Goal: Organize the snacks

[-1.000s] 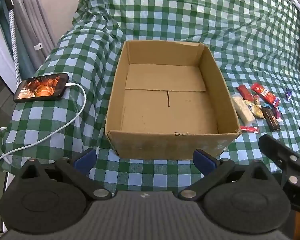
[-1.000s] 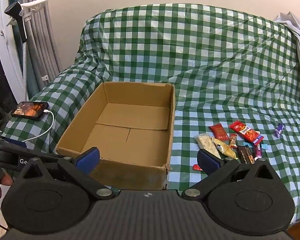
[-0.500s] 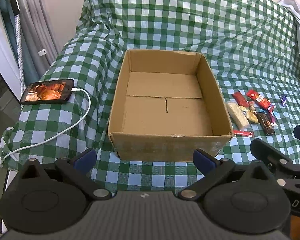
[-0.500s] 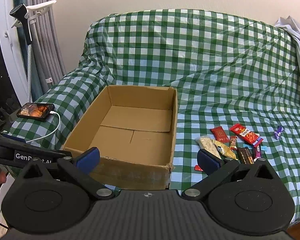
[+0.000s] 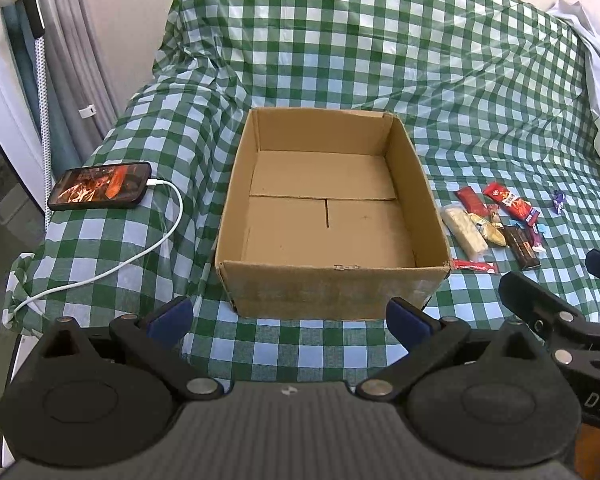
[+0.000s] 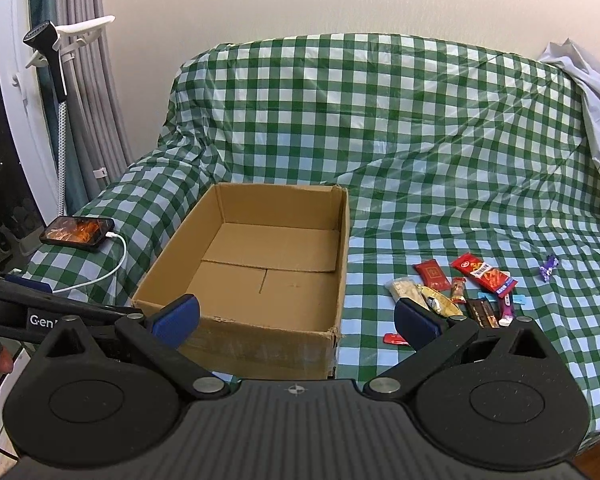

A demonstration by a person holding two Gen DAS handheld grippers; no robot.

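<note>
Cardboard, brown and open-topped, forms the box (image 5: 332,216) at the centre of the left wrist view; it sits on a green-and-white checked cloth (image 5: 380,60) draped over a sofa, and nothing lies on its floor of folded flaps. Right of the box, on the cloth, lies the group of snacks (image 5: 496,224): a pale bar (image 5: 465,230) nearest the box wall, a gold-wrapped piece (image 5: 489,230) touching it, a dark chocolate bar (image 5: 522,245), two red packets farther back, and a small red sachet (image 5: 475,266) just beside the box's near right corner. A purple sweet (image 5: 559,201) lies apart at far right. Left of the box, a smartphone (image 5: 100,186) with a lit screen rests on the cloth, a white cable (image 5: 140,252) plugged into it. The left gripper (image 5: 288,316) hangs in front of the box's near wall, its blue-padded fingers spread wide and holding nothing. Part of the right gripper (image 5: 560,316) enters at lower right.

Right wrist view: the same box (image 6: 260,276) stands left of centre, the snacks (image 6: 460,292) to its right, the purple sweet (image 6: 549,267) farther right, and the smartphone (image 6: 78,232) at far left. The right gripper (image 6: 296,316) is also spread wide and empty, its right fingertip (image 6: 416,322) overlapping the near edge of the snack group in the picture; whether it touches cannot be told. A garment steamer (image 6: 48,52) stands by grey curtains at upper left.
</note>
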